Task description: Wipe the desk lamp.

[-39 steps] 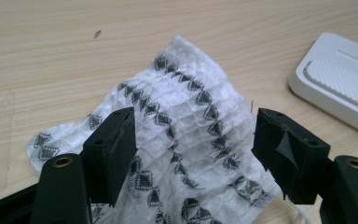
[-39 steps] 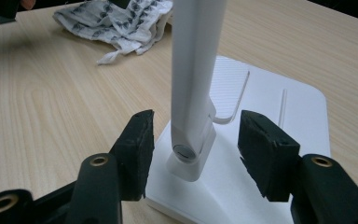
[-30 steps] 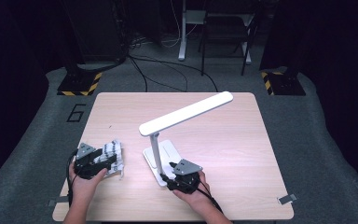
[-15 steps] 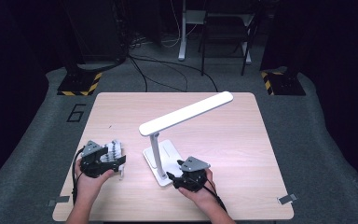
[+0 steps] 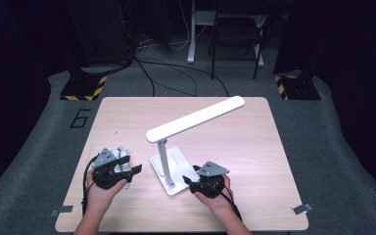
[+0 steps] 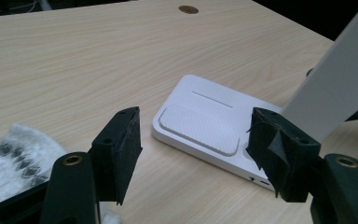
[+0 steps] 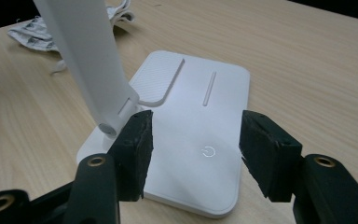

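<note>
Hands at the near edge of a pale wooden surface frame a white desk lamp, whose flat base stands between them and whose long head slants up and away toward the far side. The right tool hovers just above the base, its jaws standing wide with nothing pinched, straddling the power symbol printed on the plate; the lamp's post rises just beside its left jaw. Its jaws have just been closing a little, with only the base plate beneath them. The left tool sits a little apart on the other side, also wide and empty, its jaws likewise just narrowed slightly, aimed at the ribbed pad of the base. A crumpled clear bag lies beside that tool. Judging by the pose, the step in hand is lining up on the switch. The next move likely calls for a light downward touch on the symbol, without nudging the post.
</note>
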Action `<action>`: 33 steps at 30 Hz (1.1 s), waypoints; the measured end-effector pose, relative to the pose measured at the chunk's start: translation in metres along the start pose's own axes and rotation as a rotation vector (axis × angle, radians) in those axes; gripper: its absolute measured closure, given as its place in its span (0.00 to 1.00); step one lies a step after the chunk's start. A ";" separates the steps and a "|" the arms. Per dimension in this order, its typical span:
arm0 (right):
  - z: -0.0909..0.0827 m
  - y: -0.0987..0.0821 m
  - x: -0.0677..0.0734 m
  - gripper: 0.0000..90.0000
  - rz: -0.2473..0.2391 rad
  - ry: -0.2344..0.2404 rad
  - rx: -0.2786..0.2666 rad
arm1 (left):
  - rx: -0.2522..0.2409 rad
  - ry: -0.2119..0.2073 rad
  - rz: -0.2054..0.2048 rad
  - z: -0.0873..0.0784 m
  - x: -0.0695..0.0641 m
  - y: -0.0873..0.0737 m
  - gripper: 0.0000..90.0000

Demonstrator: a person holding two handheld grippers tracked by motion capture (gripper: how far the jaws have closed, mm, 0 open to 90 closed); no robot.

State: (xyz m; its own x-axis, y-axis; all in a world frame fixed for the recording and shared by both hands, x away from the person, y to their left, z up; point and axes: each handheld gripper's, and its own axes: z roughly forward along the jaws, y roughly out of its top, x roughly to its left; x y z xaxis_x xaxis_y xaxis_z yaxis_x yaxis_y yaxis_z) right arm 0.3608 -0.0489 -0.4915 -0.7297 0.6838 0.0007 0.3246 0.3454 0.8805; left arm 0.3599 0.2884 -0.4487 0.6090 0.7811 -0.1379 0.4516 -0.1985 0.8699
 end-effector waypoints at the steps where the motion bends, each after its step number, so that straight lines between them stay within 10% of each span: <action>1: 0.000 0.000 0.000 0.49 0.000 -0.010 -0.004 | -0.008 -0.002 0.006 0.001 -0.002 0.000 0.38; 33: 0.012 -0.015 -0.017 0.54 0.071 -0.007 0.078 | 0.075 -0.159 0.148 0.037 -0.061 0.001 0.47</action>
State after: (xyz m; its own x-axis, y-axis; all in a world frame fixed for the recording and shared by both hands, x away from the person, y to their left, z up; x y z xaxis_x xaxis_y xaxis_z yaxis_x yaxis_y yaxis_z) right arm 0.3757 -0.0584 -0.5108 -0.6991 0.7127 0.0579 0.4211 0.3449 0.8389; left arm 0.3475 0.2181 -0.4569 0.7643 0.6386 -0.0897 0.3939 -0.3521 0.8491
